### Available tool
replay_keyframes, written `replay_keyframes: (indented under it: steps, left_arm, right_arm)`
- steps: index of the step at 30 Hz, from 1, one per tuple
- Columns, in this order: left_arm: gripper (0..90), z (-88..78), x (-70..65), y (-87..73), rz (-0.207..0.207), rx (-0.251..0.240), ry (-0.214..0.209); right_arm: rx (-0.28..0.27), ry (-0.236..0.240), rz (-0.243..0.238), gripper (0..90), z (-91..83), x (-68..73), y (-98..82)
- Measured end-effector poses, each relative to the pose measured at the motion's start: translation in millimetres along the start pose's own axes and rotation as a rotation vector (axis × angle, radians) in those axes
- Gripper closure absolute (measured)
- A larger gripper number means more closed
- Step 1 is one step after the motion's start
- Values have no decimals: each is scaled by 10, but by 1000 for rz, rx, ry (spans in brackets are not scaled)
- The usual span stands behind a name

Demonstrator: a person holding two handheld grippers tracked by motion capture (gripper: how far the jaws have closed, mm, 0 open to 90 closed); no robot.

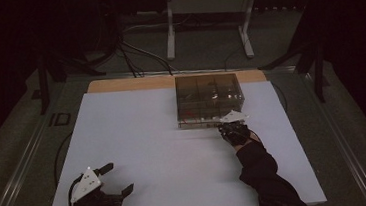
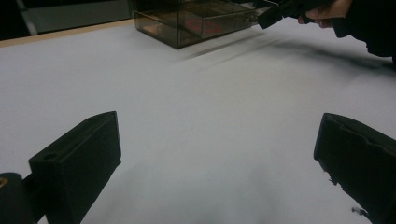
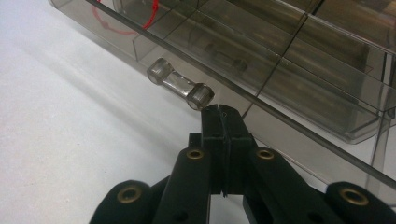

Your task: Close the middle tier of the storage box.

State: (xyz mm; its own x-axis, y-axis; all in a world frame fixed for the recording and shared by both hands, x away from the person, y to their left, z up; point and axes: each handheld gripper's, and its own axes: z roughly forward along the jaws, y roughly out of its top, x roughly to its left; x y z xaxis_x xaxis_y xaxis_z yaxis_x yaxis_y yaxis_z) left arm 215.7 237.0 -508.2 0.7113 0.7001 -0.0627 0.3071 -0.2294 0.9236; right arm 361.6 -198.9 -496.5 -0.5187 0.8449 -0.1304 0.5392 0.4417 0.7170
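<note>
A smoky see-through drawer box [image 1: 210,99] stands at the far middle of the white table top [image 1: 165,149]. My right gripper [image 1: 221,125] is at the box's front right corner. In the right gripper view its jaws [image 3: 222,113] are pressed together with nothing between them, their tip just below the right end of a clear bar handle [image 3: 180,84] on a drawer front [image 3: 280,56]. My left gripper [image 1: 118,179] rests near the front left edge, jaws spread wide and empty [image 2: 219,126]. The left gripper view also has the box [image 2: 196,21] and the other hand [image 2: 327,9] far off.
A red loop of cord [image 3: 149,18] lies in a drawer compartment. A strip of bare wood [image 1: 129,83] runs along the table's far edge. Behind it stand a white metal frame [image 1: 208,10] and floor cables [image 1: 126,52]. The room is dark.
</note>
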Motion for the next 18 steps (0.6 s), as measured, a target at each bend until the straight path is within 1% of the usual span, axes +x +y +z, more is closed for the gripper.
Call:
replay_keyframes:
  steps: [18]
  left_arm:
    - [22, -1, 0, 1, -2, -2, 0]
  right_arm:
    - [3, -8, 1, 900, 6, -2, 23]
